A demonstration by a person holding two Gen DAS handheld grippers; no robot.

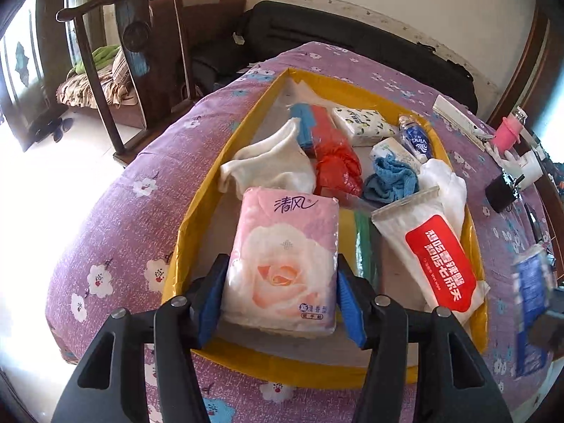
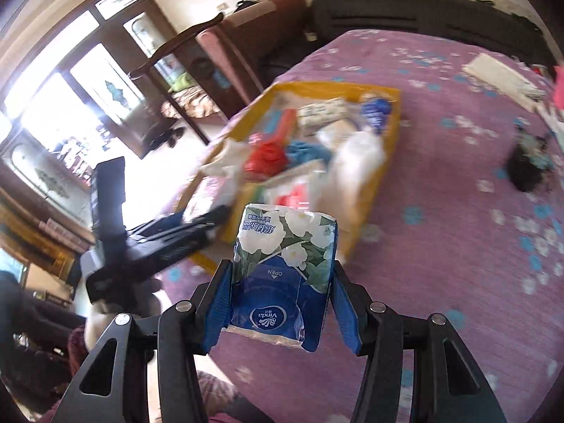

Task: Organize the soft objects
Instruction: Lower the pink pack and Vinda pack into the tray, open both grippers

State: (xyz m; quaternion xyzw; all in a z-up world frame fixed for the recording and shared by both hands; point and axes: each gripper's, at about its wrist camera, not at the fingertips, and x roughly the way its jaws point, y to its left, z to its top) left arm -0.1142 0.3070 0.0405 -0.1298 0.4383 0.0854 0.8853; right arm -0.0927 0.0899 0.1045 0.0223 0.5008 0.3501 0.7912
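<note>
A pink tissue pack with a rose print [image 1: 282,261] lies at the near end of the yellow-rimmed tray [image 1: 201,208]. My left gripper [image 1: 282,264] stands open around it, its blue pads beside the pack's unpinched sides. Further in lie a white cloth [image 1: 275,162], a red plastic bag [image 1: 335,165], a blue cloth [image 1: 391,179] and a wipes pack with a red label [image 1: 433,257]. My right gripper [image 2: 282,268] is shut on a blue Vinda tissue pack with white flowers [image 2: 282,275], held over the purple bedspread [image 2: 440,246] near the tray's [image 2: 384,162] near right corner.
The floral bedspread [image 1: 141,211] drops to the floor on the left, where a dark wooden chair [image 1: 141,53] stands. A white box [image 1: 461,120], a pink cup [image 1: 507,134] and a small black object [image 1: 500,194] lie right of the tray.
</note>
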